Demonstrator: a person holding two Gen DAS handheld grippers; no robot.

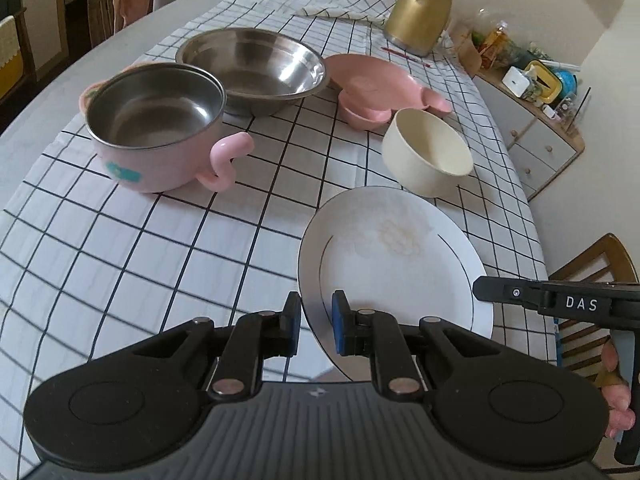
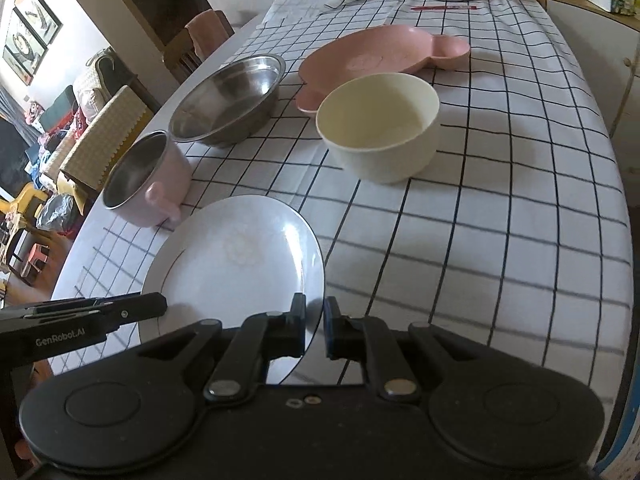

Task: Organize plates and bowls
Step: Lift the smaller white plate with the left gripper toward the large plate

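Observation:
A white plate with a thin dark rim line is held between both grippers, seemingly just above the checked tablecloth. My left gripper is shut on the plate's left rim. On the opposite rim of the plate, my right gripper is shut too. Behind the plate stand a cream bowl, a pink-handled steel-lined pot, a wide steel bowl and a pink eared plate. The right wrist view shows the cream bowl close ahead.
A gold kettle and a folded cloth sit at the table's far end. A cabinet with clutter on top stands past the right edge. Wooden chairs flank the table. A person's fingers show on the right gripper's handle.

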